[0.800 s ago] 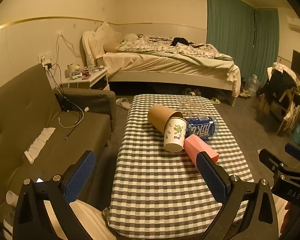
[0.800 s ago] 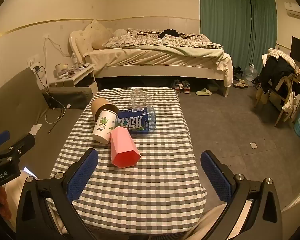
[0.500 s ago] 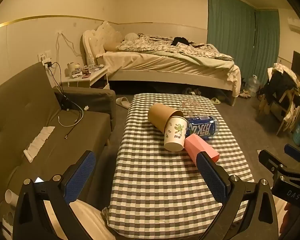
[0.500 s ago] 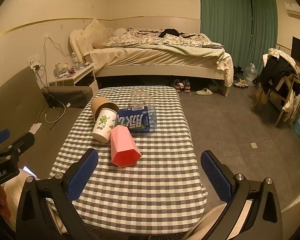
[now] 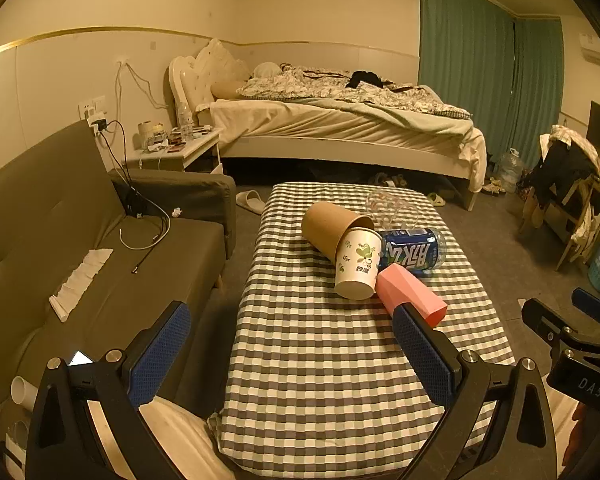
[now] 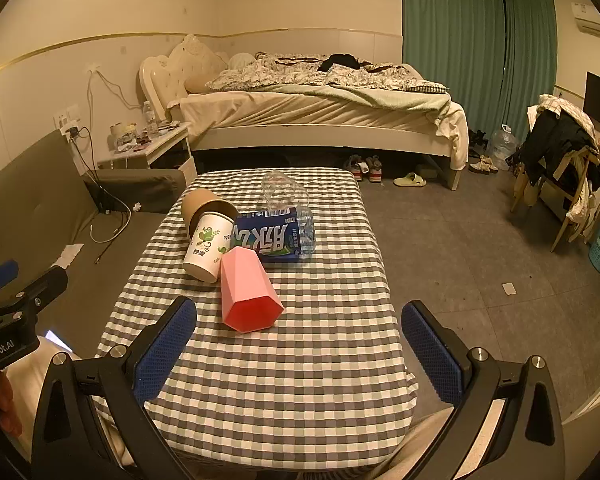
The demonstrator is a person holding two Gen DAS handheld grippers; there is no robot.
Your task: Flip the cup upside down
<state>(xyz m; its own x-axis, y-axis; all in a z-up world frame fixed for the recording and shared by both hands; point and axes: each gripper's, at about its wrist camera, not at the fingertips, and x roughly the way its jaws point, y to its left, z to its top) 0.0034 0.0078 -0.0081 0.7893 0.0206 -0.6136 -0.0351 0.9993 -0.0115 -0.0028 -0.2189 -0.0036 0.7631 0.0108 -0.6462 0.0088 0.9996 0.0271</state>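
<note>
Hovering released and empty at the near edge of the checked counter [image 6: 300, 360], both tongs [image 5: 288, 352] [image 6: 300, 344] faced 3 toppled cups; approach looked pending, the near pink cup [image 6: 248, 296] needing gripping and upending.

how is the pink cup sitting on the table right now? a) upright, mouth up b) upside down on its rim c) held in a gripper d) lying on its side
d: the pink cup lies on its side on the checked table, next to the white paper cup, and both grippers are open and well short of it.
</note>
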